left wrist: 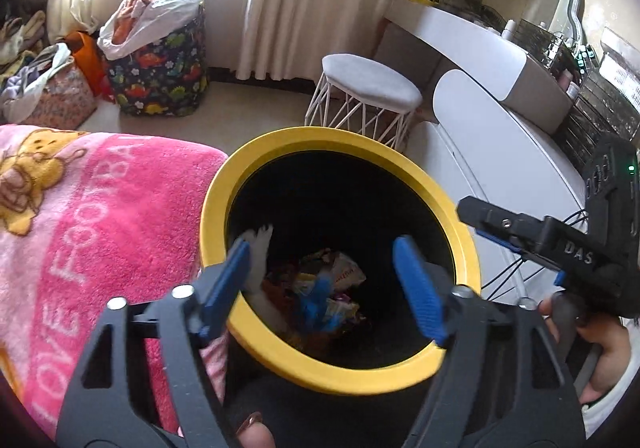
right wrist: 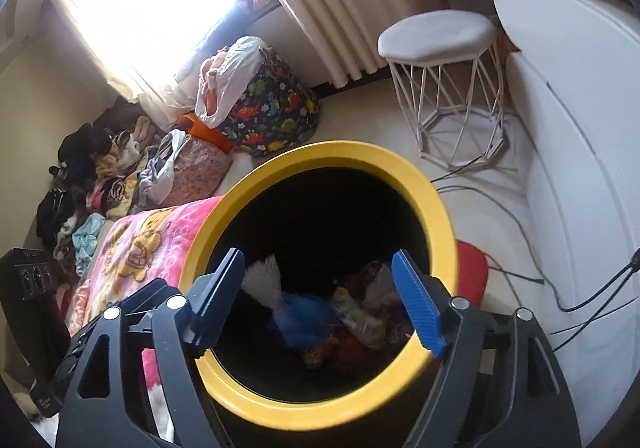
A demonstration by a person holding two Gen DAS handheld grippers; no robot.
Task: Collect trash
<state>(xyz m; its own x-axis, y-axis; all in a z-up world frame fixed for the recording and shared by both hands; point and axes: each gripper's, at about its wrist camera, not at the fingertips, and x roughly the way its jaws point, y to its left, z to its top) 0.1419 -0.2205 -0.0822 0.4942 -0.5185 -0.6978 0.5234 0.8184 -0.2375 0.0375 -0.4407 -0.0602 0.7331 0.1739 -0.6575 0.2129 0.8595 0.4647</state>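
Observation:
A black trash bin with a yellow rim stands below both grippers; it also shows in the right wrist view. Inside lie crumpled wrappers, a blue scrap and white paper; the right wrist view shows the blue scrap, wrappers and white paper. My left gripper is open and empty over the bin's mouth. My right gripper is open and empty over the same mouth. The right gripper also shows at the right edge of the left wrist view.
A pink blanket on a bed lies left of the bin. A white wire stool and white vanity stand behind and right. Laundry bags sit by the curtain. Cables and a red cushion lie on the floor.

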